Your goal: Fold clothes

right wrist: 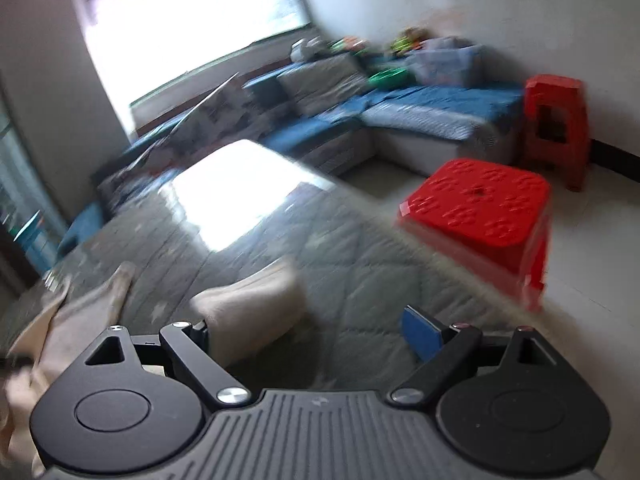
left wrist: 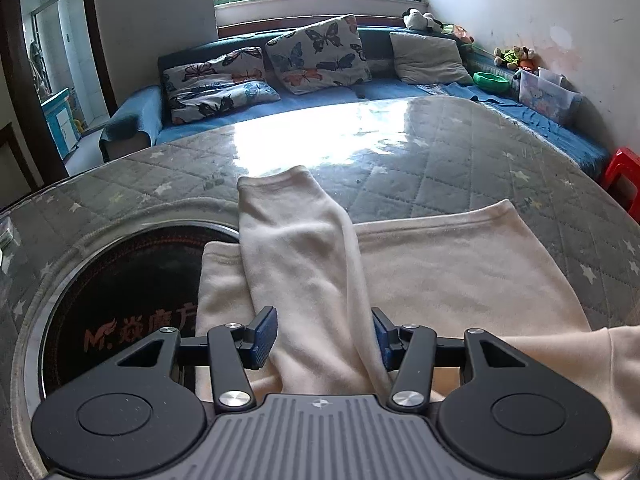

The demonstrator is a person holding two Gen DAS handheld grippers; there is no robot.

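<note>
While folding proceeds: two tongs work a quilted grey table [left wrist: 460, 152].
Left gripper [left wrist: 324, 340]: jaws half apart, astride the cream knit sleeve [left wrist: 296, 248] laid over the cream garment body [left wrist: 460, 264] near the table's front edge; no pinch evident, likely just released.
Right gripper [right wrist: 316, 336]: jaws wide, empty, probably heading for the other cuff [right wrist: 256, 312].

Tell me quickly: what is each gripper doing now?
Left gripper: open, the sleeve lies loose between its fingers.
Right gripper: open, holding nothing.
</note>
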